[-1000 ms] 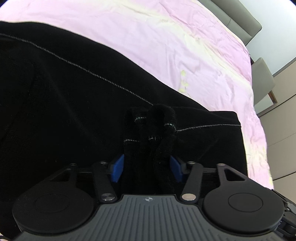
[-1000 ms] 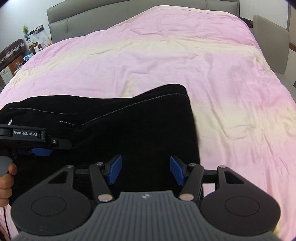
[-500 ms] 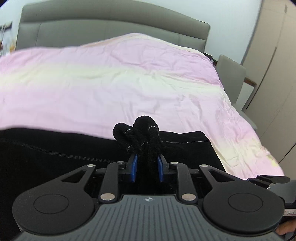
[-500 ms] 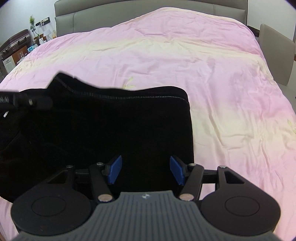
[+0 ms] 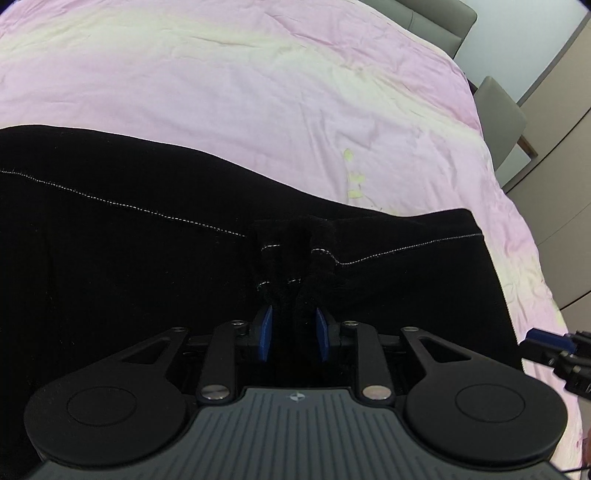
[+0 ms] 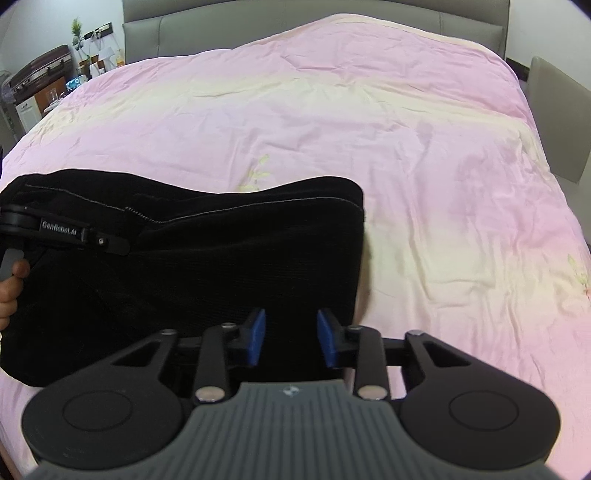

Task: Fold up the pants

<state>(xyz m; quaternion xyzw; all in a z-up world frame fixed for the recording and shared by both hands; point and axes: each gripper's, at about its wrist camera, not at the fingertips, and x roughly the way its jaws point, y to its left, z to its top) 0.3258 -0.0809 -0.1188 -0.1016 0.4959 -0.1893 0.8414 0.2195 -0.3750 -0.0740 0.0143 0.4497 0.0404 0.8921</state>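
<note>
Left view: my left gripper (image 5: 293,334) pinches bunched fold of black pants (image 5: 129,266) between blue pads, stitched hem puckered just above them. Right view: my right gripper (image 6: 290,341) sits over pants' right edge; its jaws have just been closing; dark cloth between pads, real grip not clear. Pants lie lower left on pink bedspread (image 6: 369,122). Only right view shows hand (image 6: 9,291) on left gripper, headboard (image 6: 221,26).

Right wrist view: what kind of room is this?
Most likely a bedroom: a big bed with a pink cover, a grey padded headboard behind it, and a cluttered side cabinet by the wall. Black pants lie on the bed.
</note>
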